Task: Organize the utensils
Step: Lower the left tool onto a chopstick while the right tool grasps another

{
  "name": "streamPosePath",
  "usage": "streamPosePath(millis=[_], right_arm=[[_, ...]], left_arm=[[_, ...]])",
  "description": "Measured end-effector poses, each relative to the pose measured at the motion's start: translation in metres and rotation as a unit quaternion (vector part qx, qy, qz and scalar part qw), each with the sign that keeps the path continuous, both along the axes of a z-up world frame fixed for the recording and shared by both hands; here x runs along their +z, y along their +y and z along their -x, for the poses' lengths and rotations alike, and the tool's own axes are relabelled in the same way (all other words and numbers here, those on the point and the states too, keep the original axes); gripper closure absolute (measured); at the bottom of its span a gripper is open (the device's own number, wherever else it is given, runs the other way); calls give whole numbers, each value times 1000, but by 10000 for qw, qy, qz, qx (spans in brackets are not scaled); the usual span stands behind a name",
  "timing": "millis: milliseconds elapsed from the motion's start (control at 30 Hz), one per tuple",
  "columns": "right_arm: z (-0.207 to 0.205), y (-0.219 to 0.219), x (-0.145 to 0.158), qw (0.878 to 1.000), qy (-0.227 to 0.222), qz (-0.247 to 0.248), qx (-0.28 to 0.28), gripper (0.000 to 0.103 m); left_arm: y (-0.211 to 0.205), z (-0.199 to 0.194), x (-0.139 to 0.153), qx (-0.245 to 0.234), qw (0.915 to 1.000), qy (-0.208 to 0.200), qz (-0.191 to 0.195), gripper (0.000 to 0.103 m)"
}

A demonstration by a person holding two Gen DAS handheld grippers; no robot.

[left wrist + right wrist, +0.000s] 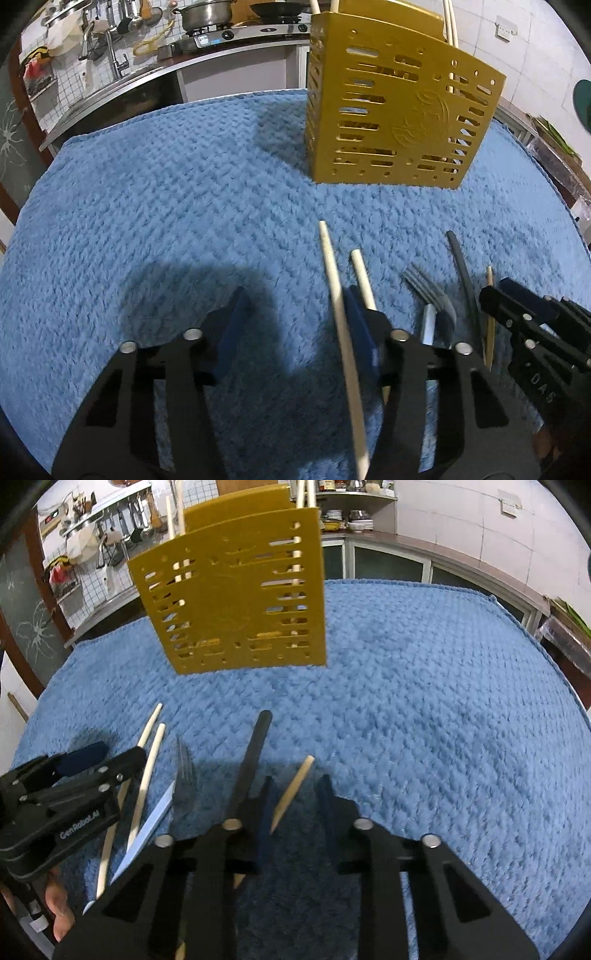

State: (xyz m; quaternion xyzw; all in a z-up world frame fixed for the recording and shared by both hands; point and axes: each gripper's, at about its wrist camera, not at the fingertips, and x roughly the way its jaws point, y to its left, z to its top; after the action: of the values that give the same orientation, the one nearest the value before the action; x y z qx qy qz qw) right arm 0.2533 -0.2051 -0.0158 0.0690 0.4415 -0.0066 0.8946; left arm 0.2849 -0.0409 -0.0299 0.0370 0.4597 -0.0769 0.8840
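A yellow perforated utensil holder (395,118) stands on the blue towel (166,206) with pale chopsticks in it; it also shows in the right wrist view (236,598). Loose utensils lie on the towel: two pale chopsticks (340,314) (147,760), a grey fork (428,291) (184,768), a black chopstick (461,273) (251,757) and a tan chopstick (293,794). My left gripper (295,306) is open, its right finger beside a pale chopstick. My right gripper (295,790) is open around the tan chopstick.
A kitchen counter with a sink, a stove and a steel pot (207,14) runs behind the table. The towel's far edge (443,587) lies near cabinets. The other gripper shows at each view's side (532,325) (66,794).
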Motion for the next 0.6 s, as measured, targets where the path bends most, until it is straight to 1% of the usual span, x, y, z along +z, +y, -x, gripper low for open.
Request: streamPosePath(millis=[33,100,167,267,400,500,600], right_arm=[[-2,4,0,9999,27,54,82,89],[-6,8,1,9997,38,175,141,90],[-10,5,2,9997,58,143,212,90],[-18,0,3,9993,118,-33,360,91],[-31,0,4,9989,254,-56,392,92],[-36,2,4,9990,271,-67,359,93],[-36,1,2,9991,221,-183,298,94]], left_arm=[[-1,-2,1,-25,10000,24,33,64],[-4,-7,2,-39,9999,100,23,70],[-4,-11,4,-55,9998,152,72,80],[-4,-18,5,-50,9995,258,199,85],[-9,-24,4,-61,9995,285,158,86],[-12,-23,4,-83,9996,259,104,90],[-7,-24,4,-60,9994,275,207,98]])
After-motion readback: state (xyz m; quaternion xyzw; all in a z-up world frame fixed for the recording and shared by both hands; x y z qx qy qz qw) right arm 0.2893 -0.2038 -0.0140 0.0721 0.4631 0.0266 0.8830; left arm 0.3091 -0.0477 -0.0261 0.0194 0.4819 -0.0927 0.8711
